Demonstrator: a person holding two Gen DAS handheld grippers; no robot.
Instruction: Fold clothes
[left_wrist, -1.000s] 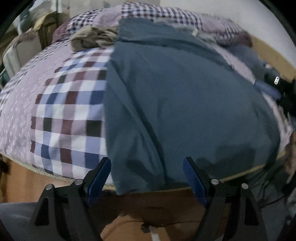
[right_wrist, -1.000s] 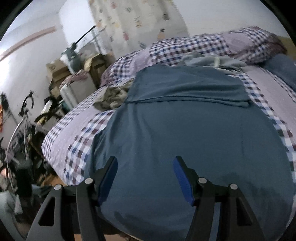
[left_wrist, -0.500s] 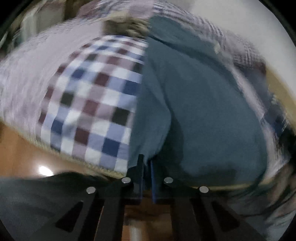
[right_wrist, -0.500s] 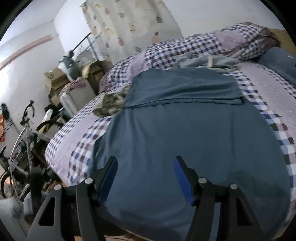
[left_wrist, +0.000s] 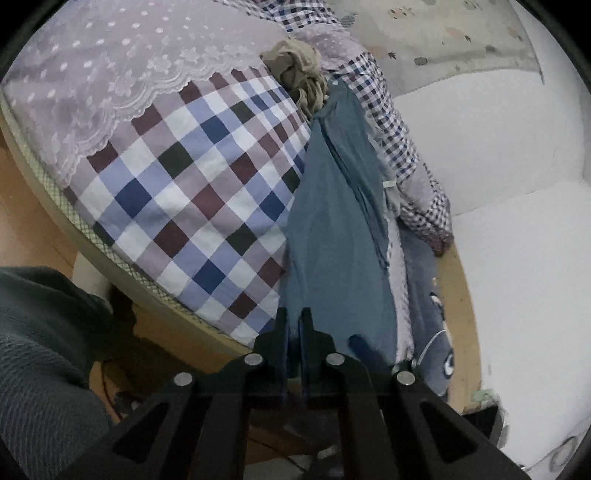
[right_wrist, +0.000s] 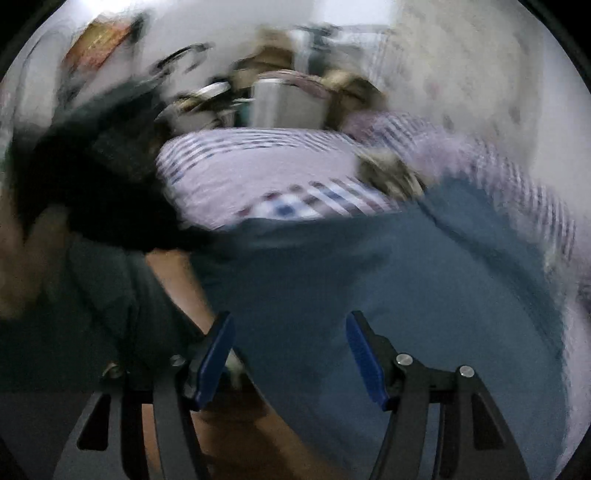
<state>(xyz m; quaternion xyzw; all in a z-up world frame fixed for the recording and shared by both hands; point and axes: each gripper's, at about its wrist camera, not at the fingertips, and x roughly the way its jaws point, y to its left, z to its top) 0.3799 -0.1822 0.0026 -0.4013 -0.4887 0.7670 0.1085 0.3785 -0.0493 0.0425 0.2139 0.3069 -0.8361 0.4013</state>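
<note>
A blue-grey garment (left_wrist: 332, 229) lies spread on the checked bedspread (left_wrist: 192, 177). In the left wrist view it runs away from me in a long strip. My left gripper (left_wrist: 293, 325) is shut on its near hem at the bed's edge, cloth pinched between the blue pads. The right wrist view is blurred by motion. There the garment (right_wrist: 406, 280) fills the lower right, and my right gripper (right_wrist: 291, 354) stands open with the near hem between its fingers, pads not pressing. A dark sleeve (right_wrist: 92, 314) and the left hand's dark tool (right_wrist: 92, 177) are at the left.
A crumpled beige garment (left_wrist: 295, 77) lies on the bed beyond the blue one. A small-checked pillow (left_wrist: 402, 155) and a grey-blue item with cartoon eyes (left_wrist: 432, 332) lie beside the white wall. The wooden bed frame (left_wrist: 37, 206) runs below. Blurred clutter (right_wrist: 280, 99) stands past the bed.
My left gripper closed on the garment's hem and rolled, so the bed now looks tilted. My right gripper swung quickly left along the hem, staying open.
</note>
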